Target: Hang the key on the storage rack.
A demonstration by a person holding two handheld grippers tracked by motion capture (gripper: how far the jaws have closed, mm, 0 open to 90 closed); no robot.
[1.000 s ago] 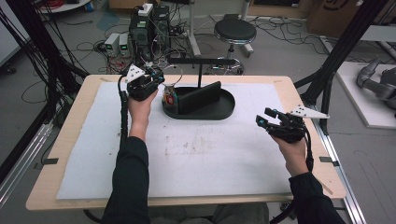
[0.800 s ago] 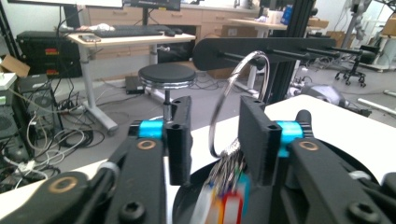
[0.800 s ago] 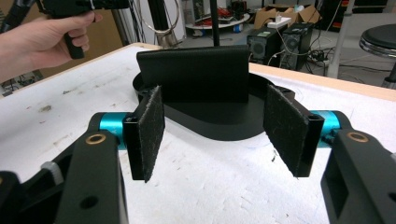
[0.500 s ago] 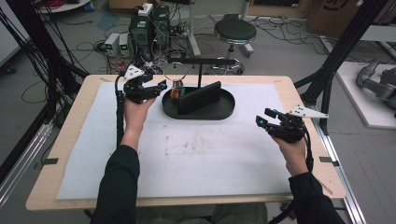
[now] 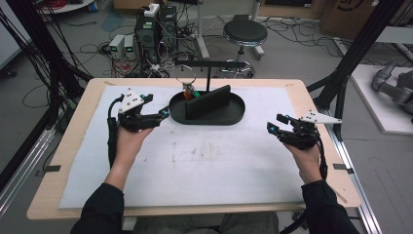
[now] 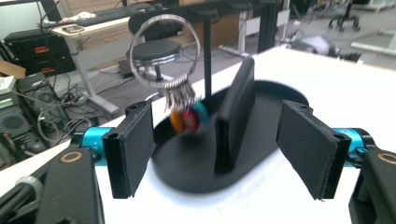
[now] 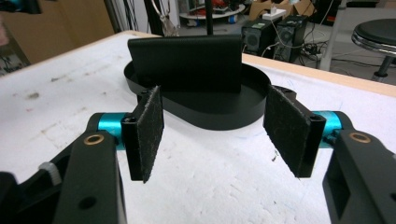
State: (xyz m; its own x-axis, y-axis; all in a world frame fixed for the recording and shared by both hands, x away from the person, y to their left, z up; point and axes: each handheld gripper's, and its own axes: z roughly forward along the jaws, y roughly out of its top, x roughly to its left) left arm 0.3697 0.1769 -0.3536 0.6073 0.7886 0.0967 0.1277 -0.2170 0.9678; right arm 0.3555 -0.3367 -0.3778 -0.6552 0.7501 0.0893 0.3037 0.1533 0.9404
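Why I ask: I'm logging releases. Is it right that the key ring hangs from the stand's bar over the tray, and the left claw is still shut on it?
Not quite. The key ring does hang from the bar over the tray, but the left claw has just opened and holds nothing; the left gripper view shows its pads apart, short of the keys.

The key ring [image 6: 164, 49] is bright polished metal, glossy enough to catch the light, with small coloured plastic tags [image 6: 188, 119] under it. The oval tray [image 5: 207, 116] and the upright slab [image 7: 186, 63] in it look like matt black plastic, smooth. The worktop [image 5: 68, 141] shows pale wood at its edges, under a white mat [image 5: 204, 165] that is matt, faintly grainy and smudged. On the right hand-held gripper [image 7: 217, 128] the pads [image 7: 149, 133] look rough and fuzzy, with glossy turquoise metal behind; the left hand-held gripper [image 6: 219, 151] has smoother pads.
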